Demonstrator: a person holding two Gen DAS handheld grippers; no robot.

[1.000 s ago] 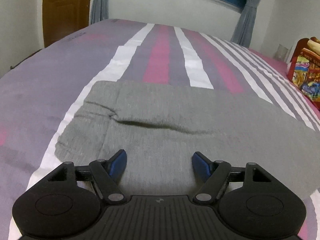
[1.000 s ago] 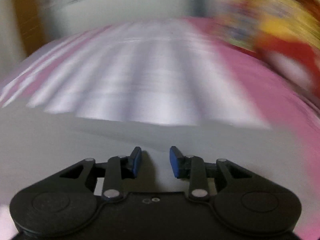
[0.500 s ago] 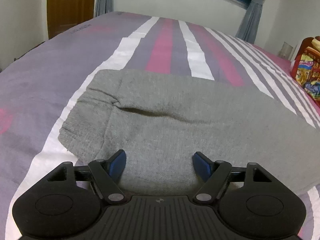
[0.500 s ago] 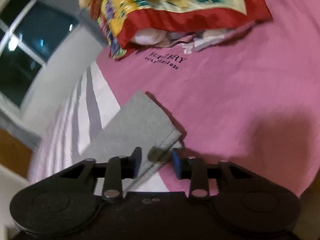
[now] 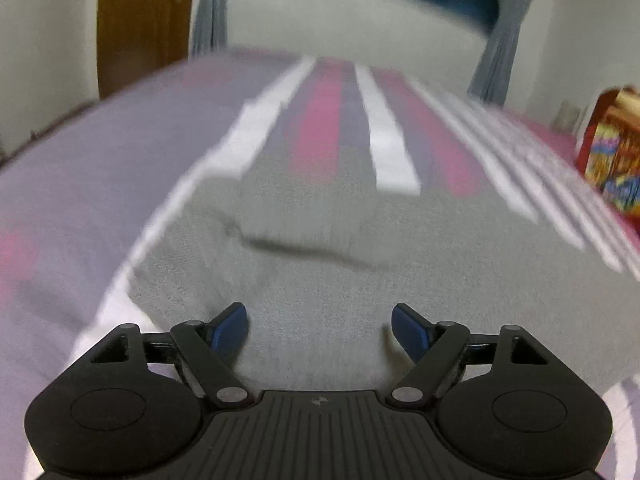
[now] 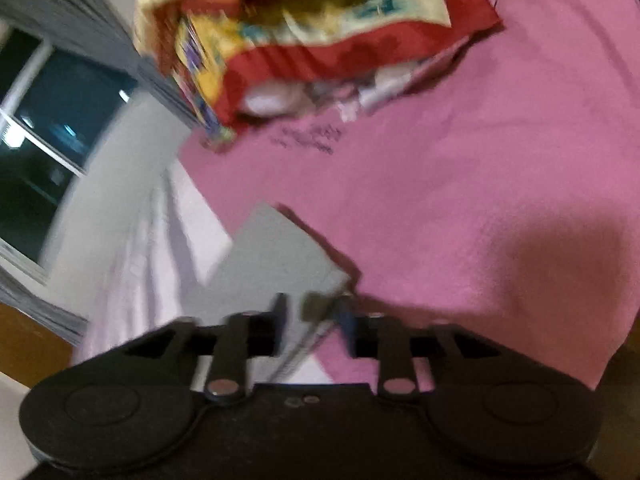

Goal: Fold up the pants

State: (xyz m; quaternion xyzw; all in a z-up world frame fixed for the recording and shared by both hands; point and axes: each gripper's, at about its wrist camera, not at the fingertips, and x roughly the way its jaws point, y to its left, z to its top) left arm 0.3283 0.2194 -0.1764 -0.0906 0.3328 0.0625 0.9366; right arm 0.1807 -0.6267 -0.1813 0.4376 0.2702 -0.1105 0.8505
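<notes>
At the near edge of the left wrist view, the left gripper (image 5: 320, 326) hangs over the grey pants (image 5: 360, 264), its blue-padded jaws spread wide and opening, with nothing pinched between them; the fabric lies beneath the gap, not in it. The garment rests flat on the striped bed (image 5: 100, 184), spread broadly across the frame, with a dark crease (image 5: 304, 248) running across its middle and one end rumpled toward the left.

In the right wrist view, which is rolled sideways and blurred, the right gripper (image 6: 312, 314) sits at a corner of the pants (image 6: 276, 256), its jaws opening as well; the fabric edge stands between the pads, but they do not appear to press on it. That corner looks squared off and lies on the pink part of the bedcover (image 6: 460, 184).

Farther off, a red-and-yellow patterned blanket (image 6: 320, 32) is heaped on the bed, and beyond it are a dark window (image 6: 52, 128) and grey curtains (image 5: 494, 52); a wooden door (image 5: 140, 24) stands at the far left.

Judging by the neat, straight corner and the wide flat panel, the pants seem to have taken at least one fold and are now laid out on the bed. What probably remains is smoothing the crease and rumpled end, then folding the length over again into a compact stack. With both grippers letting go, neither hand has begun that next fold.
</notes>
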